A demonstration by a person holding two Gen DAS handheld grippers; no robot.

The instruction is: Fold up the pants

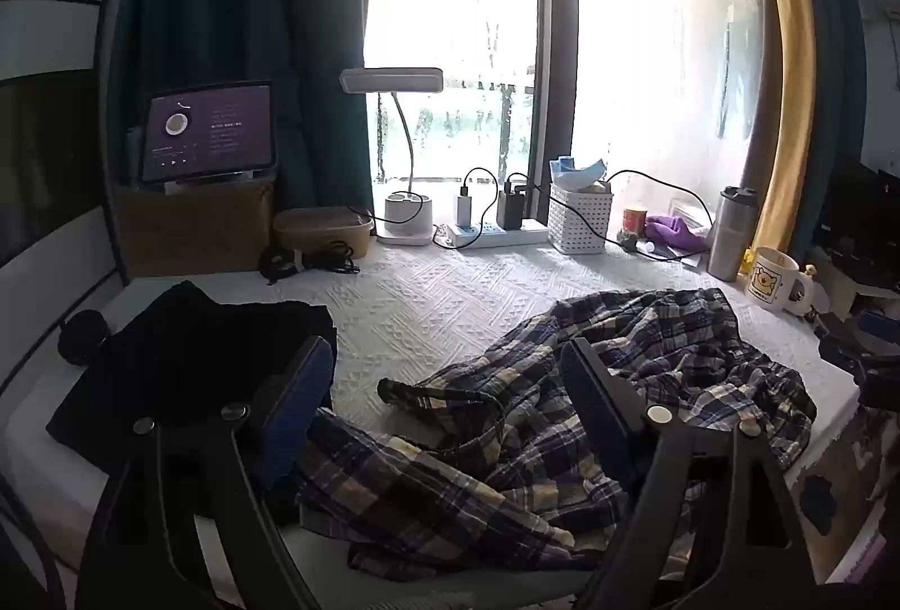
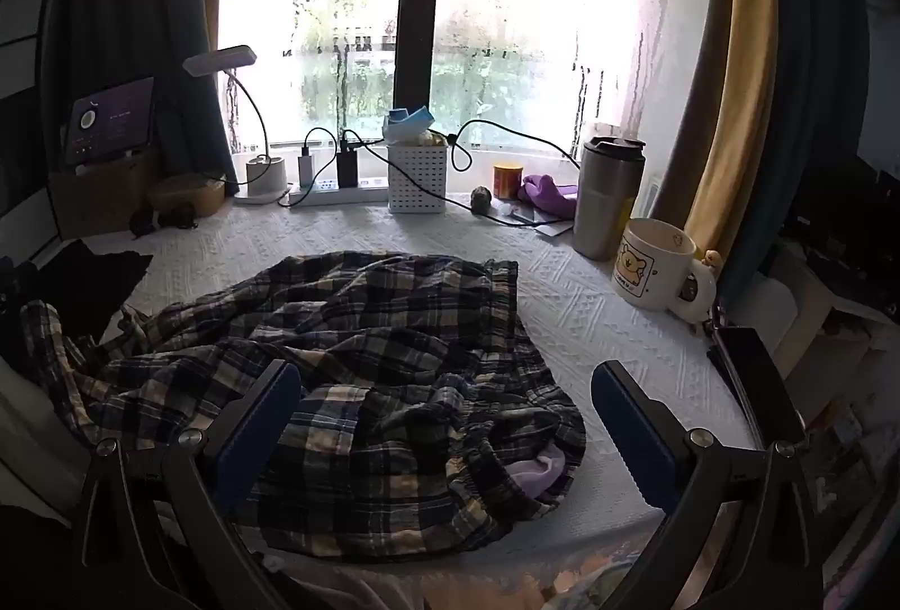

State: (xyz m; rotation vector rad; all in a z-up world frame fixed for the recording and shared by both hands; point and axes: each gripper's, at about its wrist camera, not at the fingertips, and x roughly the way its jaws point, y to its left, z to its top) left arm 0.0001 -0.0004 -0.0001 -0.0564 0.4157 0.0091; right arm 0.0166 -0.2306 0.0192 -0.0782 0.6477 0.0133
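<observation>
— Plaid flannel pants [image 2: 360,374] — navy and cream — lie crumpled on the white quilted counter [image 2: 590,329]; folding not begun.

— Left claw [image 1: 444,385] and right claw [image 2: 444,407] gape wide, empty. Next, probably: find the waistband, spread flat.

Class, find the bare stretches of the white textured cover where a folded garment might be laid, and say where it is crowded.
Bare: the middle strip between the crumpled plaid pants and the white power strip; also right of the pants, before the white bear mug. Crowded: the window ledge and the left side, where a black garment lies.
</observation>
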